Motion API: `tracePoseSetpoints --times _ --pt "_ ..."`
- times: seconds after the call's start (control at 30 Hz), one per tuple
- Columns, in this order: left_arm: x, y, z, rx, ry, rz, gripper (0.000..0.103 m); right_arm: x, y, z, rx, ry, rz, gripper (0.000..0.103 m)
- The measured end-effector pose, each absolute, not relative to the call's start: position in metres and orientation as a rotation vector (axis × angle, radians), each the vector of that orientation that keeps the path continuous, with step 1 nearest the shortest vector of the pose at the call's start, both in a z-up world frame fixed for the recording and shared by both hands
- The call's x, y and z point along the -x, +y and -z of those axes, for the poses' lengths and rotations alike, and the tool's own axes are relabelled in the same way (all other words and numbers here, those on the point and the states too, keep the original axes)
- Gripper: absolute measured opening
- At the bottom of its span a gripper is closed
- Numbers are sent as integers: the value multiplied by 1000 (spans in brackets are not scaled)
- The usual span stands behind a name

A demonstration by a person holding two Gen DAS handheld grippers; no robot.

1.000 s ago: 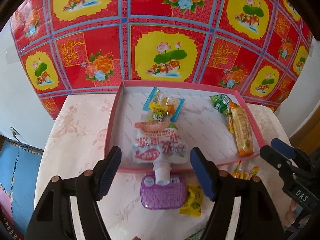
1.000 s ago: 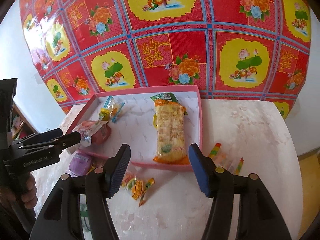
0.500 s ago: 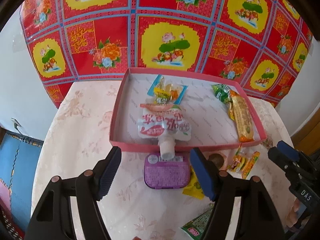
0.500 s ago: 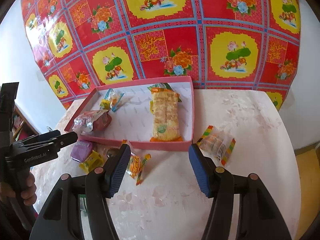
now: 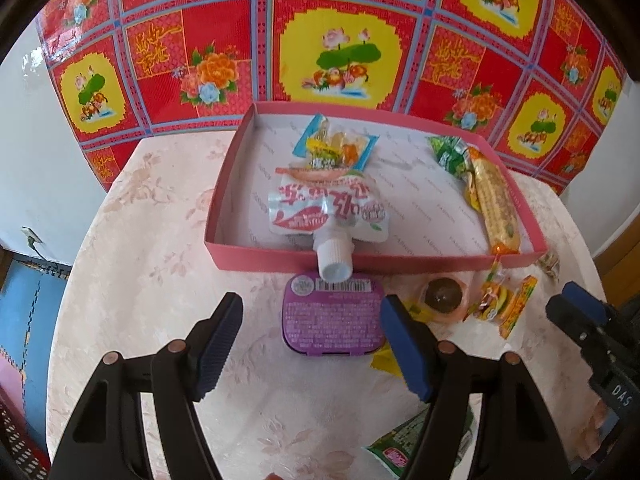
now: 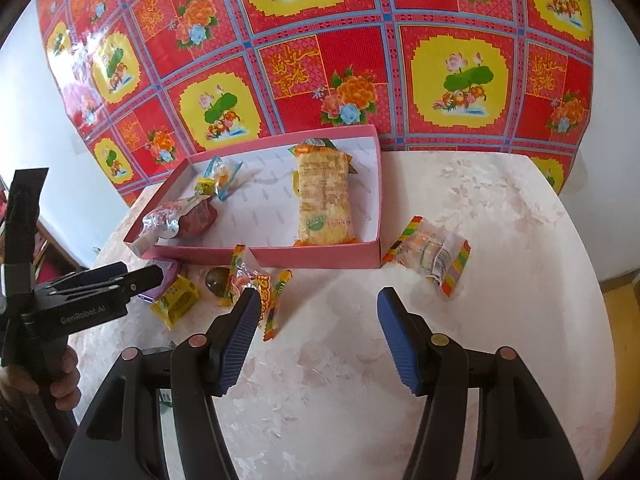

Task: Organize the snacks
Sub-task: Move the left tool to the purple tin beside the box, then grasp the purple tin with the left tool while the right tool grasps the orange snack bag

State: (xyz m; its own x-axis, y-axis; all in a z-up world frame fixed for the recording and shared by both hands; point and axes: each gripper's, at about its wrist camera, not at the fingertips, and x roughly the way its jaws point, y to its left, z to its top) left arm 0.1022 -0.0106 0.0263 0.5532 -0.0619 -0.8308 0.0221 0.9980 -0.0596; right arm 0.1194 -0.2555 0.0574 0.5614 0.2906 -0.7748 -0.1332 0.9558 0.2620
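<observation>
Snacks lie partly inside and partly outside a shallow pink tray [image 5: 256, 258] at the far side of a pale floral tabletop [image 5: 160, 280]. Inside the tray, at its near-left, rests a white-and-red spouted drink pouch [image 5: 328, 210], its white cap [image 5: 334, 262] projecting over the near wall; a clear candy packet with blue ends [image 5: 336, 146] lies just beyond it, and a long yellow cracker pack [image 5: 496, 204] lies along the right wall with a green wrapper [image 5: 448, 152] at its far end. Outside the tray, just beside the near wall, sits a purple rectangular tub [image 5: 332, 314], with a yellow sachet [image 6: 176, 300] showing at its right edge. To the right follow a round brown jelly cup [image 5: 442, 298] and a packet of multicoloured gummies [image 5: 504, 300]. A clear packet with rainbow-striped ends [image 6: 432, 254] lies near the tray's right corner, apart from the others. A green packet [image 5: 400, 444] lies at the near edge.

Left gripper [image 5: 312, 344] hovers above the purple tub, jaws wide apart, the tub between its blue pads but untouched. Right gripper [image 6: 316, 336] hovers over bare tabletop near the gummies, jaws parted and empty. A hand [image 6: 60, 376] grips the left tool's handle. A red-and-yellow floral cloth [image 6: 320, 60] hangs behind the table.
</observation>
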Motion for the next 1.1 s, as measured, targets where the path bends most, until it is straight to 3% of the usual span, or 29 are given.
tracePoseSetpoints --times 0.7,0.87,1.1 --pt "-101 -11 -12 -10 986 24 75 -118 -248 -48 -173 965 -260 62" --pt "-100 -4 -14 0 963 16 65 -119 -241 -48 -161 972 -274 62" --pt "-96 6 -14 11 941 18 65 -120 -222 -46 -135 990 -308 62"
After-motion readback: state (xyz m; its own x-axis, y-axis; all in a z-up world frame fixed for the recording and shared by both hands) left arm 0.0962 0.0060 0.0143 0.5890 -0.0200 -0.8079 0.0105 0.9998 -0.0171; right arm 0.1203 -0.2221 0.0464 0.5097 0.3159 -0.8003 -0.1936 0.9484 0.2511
